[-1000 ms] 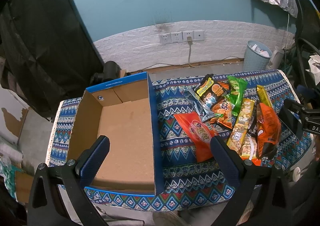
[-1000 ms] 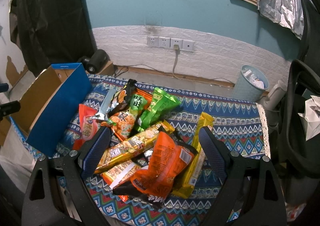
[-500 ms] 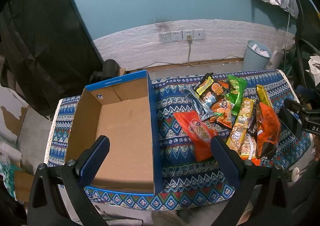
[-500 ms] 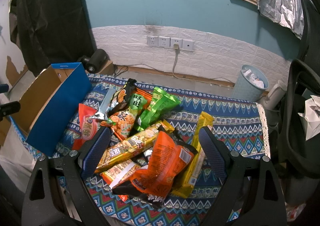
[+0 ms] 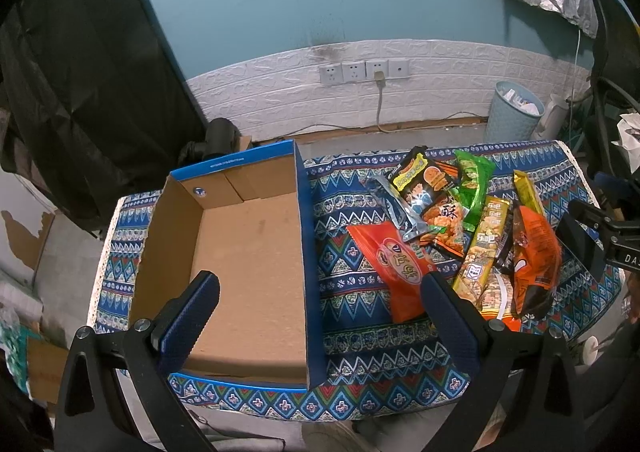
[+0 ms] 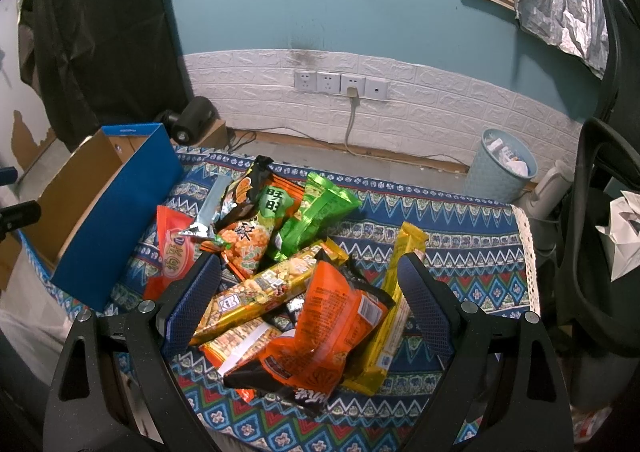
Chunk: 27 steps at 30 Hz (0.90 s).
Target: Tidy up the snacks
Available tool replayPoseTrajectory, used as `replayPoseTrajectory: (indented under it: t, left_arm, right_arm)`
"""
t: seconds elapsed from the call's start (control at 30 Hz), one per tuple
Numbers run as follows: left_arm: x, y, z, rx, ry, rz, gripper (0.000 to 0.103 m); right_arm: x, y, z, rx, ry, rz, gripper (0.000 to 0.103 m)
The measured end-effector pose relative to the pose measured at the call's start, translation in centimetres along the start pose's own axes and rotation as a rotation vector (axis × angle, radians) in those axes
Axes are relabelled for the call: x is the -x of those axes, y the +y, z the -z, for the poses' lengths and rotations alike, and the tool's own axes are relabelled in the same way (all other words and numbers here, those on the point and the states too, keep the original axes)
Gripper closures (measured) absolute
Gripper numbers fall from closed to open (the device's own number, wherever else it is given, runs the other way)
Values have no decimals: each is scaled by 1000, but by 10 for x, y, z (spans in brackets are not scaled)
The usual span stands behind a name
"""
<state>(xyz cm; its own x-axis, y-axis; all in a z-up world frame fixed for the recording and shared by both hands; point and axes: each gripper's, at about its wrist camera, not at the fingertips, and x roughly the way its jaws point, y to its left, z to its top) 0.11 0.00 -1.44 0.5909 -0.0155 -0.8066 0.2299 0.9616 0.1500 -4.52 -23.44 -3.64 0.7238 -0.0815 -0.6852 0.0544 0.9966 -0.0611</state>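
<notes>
An empty blue cardboard box [image 5: 248, 252] stands on the left of the patterned table; it also shows in the right wrist view [image 6: 120, 208]. A pile of snack packets lies to its right: a red packet [image 5: 396, 268], an orange bag [image 5: 534, 252], a long yellow bar [image 5: 486, 248], a green bag [image 5: 474, 180]. My left gripper [image 5: 316, 316] is open and empty, above the box's near right wall. My right gripper [image 6: 310, 296] is open and empty, above the orange bag [image 6: 328, 328] and the yellow bar [image 6: 264, 292].
The patterned tablecloth [image 6: 460, 236] covers a small table with near edges close below both grippers. A light blue waste bin [image 6: 502, 164] and a black office chair [image 6: 600, 252] stand to the right. A white wall with sockets [image 5: 362, 72] lies behind.
The left wrist view has shifted slightly, the box and table sitting a little lower and nearer. The right gripper has not visibly moved. Both stay open.
</notes>
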Motion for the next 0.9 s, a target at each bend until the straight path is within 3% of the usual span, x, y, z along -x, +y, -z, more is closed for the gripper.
replayPoseTrajectory:
  t: [0.9]
  left_arm:
    - [-4,-4,-1,3,4,6,1]
  right_arm:
    - [-1,-3,4,3,15,8,14]
